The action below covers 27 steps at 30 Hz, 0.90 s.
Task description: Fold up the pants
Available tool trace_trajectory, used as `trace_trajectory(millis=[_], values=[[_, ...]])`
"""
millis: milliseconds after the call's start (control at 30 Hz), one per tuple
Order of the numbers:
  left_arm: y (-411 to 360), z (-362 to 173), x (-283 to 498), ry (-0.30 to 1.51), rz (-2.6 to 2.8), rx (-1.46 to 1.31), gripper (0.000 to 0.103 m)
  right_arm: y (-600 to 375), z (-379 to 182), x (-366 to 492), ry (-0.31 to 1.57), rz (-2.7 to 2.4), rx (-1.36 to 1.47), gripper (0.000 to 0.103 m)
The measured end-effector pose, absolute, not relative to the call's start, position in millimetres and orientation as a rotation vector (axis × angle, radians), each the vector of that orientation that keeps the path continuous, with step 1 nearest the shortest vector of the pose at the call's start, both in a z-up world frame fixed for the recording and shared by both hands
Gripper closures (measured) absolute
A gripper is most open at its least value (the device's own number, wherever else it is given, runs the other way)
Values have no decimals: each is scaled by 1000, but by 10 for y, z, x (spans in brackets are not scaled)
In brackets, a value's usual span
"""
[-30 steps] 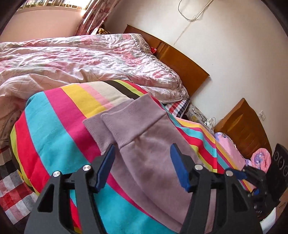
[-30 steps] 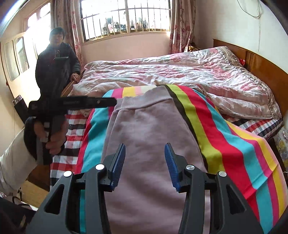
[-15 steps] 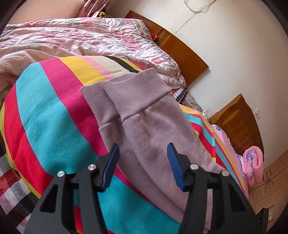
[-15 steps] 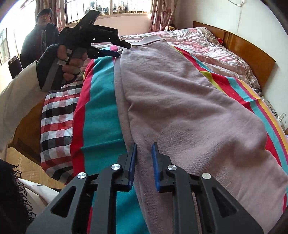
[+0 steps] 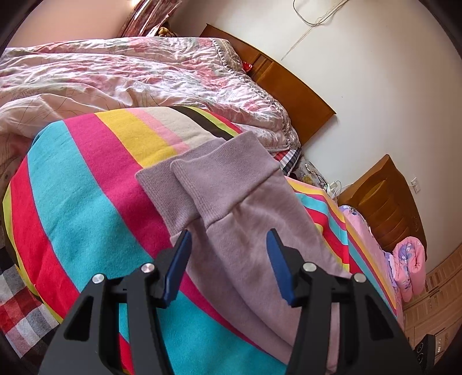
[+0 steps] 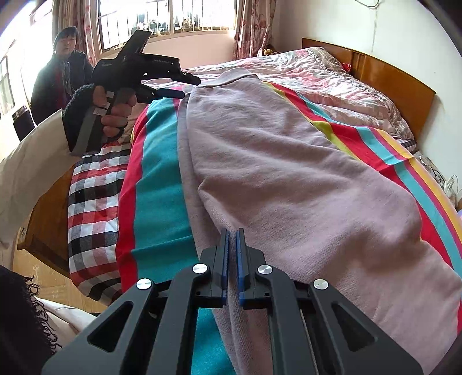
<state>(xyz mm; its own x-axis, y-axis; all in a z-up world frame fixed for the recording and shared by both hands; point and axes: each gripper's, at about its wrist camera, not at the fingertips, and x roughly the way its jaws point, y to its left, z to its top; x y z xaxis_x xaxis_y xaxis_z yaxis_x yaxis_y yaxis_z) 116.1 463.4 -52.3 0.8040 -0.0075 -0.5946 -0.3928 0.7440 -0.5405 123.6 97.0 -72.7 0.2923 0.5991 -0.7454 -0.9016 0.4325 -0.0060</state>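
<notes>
Two black grippers with blue pads going here: your right gripper (image 6: 232,248) is pinching the near edge of the mauve fleece pants (image 6: 288,173), which are lying lengthwise on the striped rainbow blanket (image 6: 161,202). Your left gripper (image 5: 228,253), hovering half-wide over the ribbed cuffs (image 5: 208,184) mid-frame, has just been closing a bit, gripping nothing.

place: home bedroom | evidence: bed (image 5: 86,202) with pink quilt (image 5: 130,75), striped blanket (image 6: 161,187) | wooden headboard (image 5: 291,89) against the wall | bedside cabinet (image 5: 384,207) | curtained, barred window (image 6: 173,20)
</notes>
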Motion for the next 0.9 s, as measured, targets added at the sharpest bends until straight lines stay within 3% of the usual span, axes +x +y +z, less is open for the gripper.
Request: trace_trajectory(millis=[300,367,433,633,800,900], values=[[4715,-688,1506,659,210,-719,55,983,-760,1248,765,1051,-467,98],[4746,-680,1517,655,221,-728,88,999,-775,1238,770,1052,-476,98],[4769,-634,1521,651,222,-740,93,1003,-771,1223,764,1051,-481,98],[4576,66,1353,523,214,-551,94,917,-392,1177,672,1055,-420,99],[4894,-556,1388,678,282,-634,93,1098,-631,1151,749,1076,-503,99],[4839,-690,1266,644,292,-630,92,1138,-804,1092,774,1067,-537,99]])
